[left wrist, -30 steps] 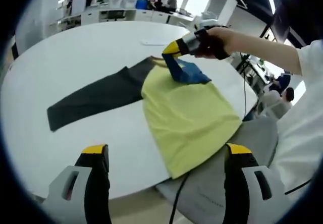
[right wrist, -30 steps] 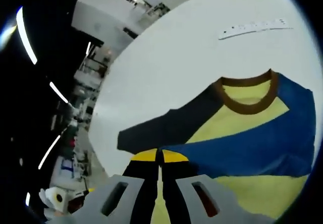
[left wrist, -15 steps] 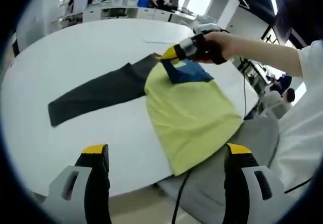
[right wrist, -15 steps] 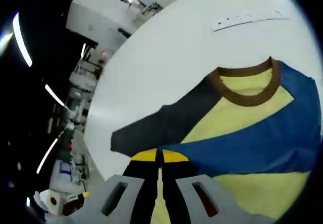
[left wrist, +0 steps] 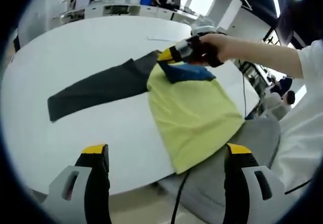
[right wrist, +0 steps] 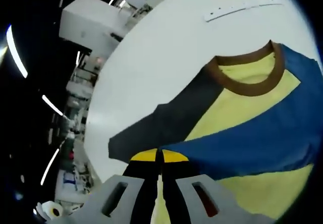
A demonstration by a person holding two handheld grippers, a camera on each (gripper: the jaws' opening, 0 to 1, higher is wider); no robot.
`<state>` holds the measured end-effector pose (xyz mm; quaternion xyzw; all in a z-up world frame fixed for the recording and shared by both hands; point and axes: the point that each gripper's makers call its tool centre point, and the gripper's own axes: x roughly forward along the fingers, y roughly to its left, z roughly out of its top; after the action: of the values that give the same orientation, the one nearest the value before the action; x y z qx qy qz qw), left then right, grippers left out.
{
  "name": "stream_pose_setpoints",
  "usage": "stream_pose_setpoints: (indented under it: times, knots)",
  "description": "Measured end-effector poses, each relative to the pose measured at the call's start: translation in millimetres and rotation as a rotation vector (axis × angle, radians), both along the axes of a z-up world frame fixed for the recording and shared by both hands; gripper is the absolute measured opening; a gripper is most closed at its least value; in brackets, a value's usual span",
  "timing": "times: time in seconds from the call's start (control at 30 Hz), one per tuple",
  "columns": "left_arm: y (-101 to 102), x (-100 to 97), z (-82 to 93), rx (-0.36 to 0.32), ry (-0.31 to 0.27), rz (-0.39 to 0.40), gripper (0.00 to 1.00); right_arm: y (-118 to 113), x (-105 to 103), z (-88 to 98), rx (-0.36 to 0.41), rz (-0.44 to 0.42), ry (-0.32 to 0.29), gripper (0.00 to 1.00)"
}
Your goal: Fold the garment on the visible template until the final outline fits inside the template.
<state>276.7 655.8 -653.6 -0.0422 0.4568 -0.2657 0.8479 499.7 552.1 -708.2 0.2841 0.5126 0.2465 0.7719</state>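
The right gripper [right wrist: 159, 156] has its jaws pressed together on the end of the blue sleeve [right wrist: 262, 133], carrying it across the yellow body of the garment [left wrist: 194, 110], a hold that judged by the task serves to fold that sleeve inward. The left gripper [left wrist: 164, 156] hangs with jaws wide apart and empty off the near edge of the white table [left wrist: 75, 47], where the garment lies with its dark sleeve [left wrist: 96, 90] stretched flat. No brand, label or legible writing can be made out.
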Motion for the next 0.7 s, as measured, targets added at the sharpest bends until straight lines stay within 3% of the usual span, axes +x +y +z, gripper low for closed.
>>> stream_pose_setpoints:
  times: [0.7]
  knots:
    - [6.5, 3.4, -5.8, -0.001, 0.012, 0.016, 0.92, 14.5, 10.8, -22.6, 0.044, -0.128, 0.061, 0.02]
